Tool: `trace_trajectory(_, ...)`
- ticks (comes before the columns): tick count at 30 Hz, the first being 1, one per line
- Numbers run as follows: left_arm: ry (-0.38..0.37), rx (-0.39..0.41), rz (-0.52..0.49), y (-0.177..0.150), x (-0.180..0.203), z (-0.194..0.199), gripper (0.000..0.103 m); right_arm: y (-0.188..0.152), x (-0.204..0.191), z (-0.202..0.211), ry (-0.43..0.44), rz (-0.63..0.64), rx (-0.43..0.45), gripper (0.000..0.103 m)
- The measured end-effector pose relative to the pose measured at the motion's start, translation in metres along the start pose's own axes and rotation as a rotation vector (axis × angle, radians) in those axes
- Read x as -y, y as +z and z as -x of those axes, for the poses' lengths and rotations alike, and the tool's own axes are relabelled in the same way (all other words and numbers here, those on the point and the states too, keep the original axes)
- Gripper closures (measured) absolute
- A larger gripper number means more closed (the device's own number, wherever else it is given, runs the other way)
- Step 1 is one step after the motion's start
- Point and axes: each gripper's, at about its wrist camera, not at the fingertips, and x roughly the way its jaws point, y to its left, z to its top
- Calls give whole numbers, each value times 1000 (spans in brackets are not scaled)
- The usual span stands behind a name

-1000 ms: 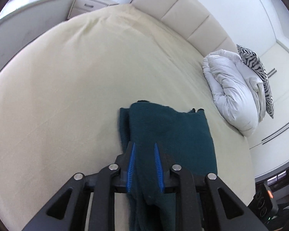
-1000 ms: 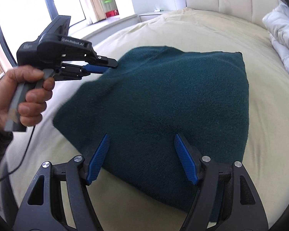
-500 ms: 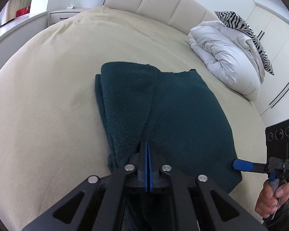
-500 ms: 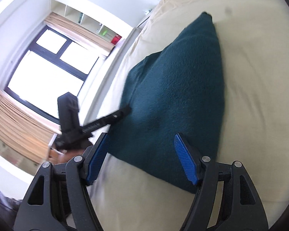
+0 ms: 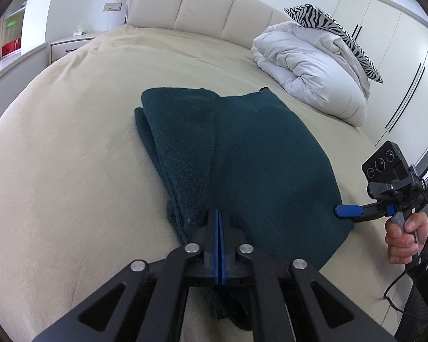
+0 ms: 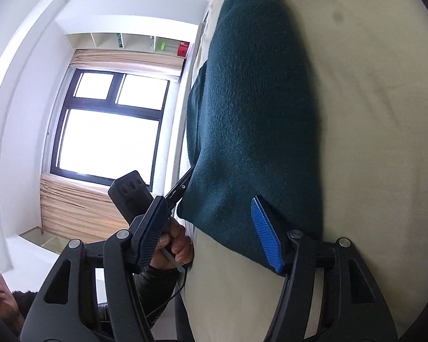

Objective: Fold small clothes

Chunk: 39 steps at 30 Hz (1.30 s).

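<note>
Left gripper (image 5: 218, 239) has pads pressed together on near edge of the green sweater (image 5: 242, 154). Right gripper (image 6: 211, 233) is wide, w/ sweater corner between the pads. Sweater lies folded on bed (image 5: 71, 142), free sheet all around; duvet (image 5: 313, 68) well apart.

My left gripper (image 5: 218, 228) sits low and near, blue pads pressed flat together with nothing showing between them. My right gripper (image 6: 211, 228) is rolled over onto its side, fingers spread wide apart. From the left view it pokes in from the right, my right hand (image 5: 405, 242) wrapped round its handle.
</note>
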Motion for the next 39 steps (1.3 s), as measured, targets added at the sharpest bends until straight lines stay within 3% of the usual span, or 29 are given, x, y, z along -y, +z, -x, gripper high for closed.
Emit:
trace_trajectory(6, 59, 6, -5, -1, -1, 20, 99, 3, -6, 26, -116, 21, 45, 43)
trace_trajectory(9, 108, 58, 19, 12, 5, 41, 89, 23, -9, 42, -181, 34, 118, 41)
trace_trajectory(12, 60, 109, 55, 36, 23, 46, 73, 43, -26, 37, -160, 75, 124, 41)
trace_trajectory(13, 41, 110, 72, 44, 29, 41, 61, 47, -32, 25, -154, 85, 119, 41)
trace_trajectory(14, 22, 109, 87, 52, 34, 33, 59, 57, -39, 15, -145, 96, 111, 41)
trace_trajectory(17, 56, 95, 83, 76, 42, -5, 59, 89, -51, -19, -122, 114, 88, 41)
trace_trajectory(20, 98, 2, 164, 83, 20, -49, 59, 126, -50, -54, -93, 76, 52, 41)
trace_trajectory(21, 104, -3, 184, 81, 11, -54, 60, 135, -47, -62, -98, 64, 45, 41)
trace_trajectory(22, 100, 7, 200, 79, 2, -57, 68, 146, -45, -72, -106, 53, 34, 41)
trace_trajectory(28, -5, 44, 209, 66, -22, -59, 71, 206, -28, -89, -106, 20, 53, 43)
trace_trajectory(32, -55, 56, 229, 63, -31, -64, 72, 240, -9, -89, -206, -16, 79, 43)
trace_trajectory(36, -99, 64, 261, 60, -40, -66, 74, 257, 19, -89, -224, -40, 94, 47)
trace_trajectory(39, -126, 70, 285, 58, -45, -65, 75, 254, 30, -70, -231, -33, 155, 52)
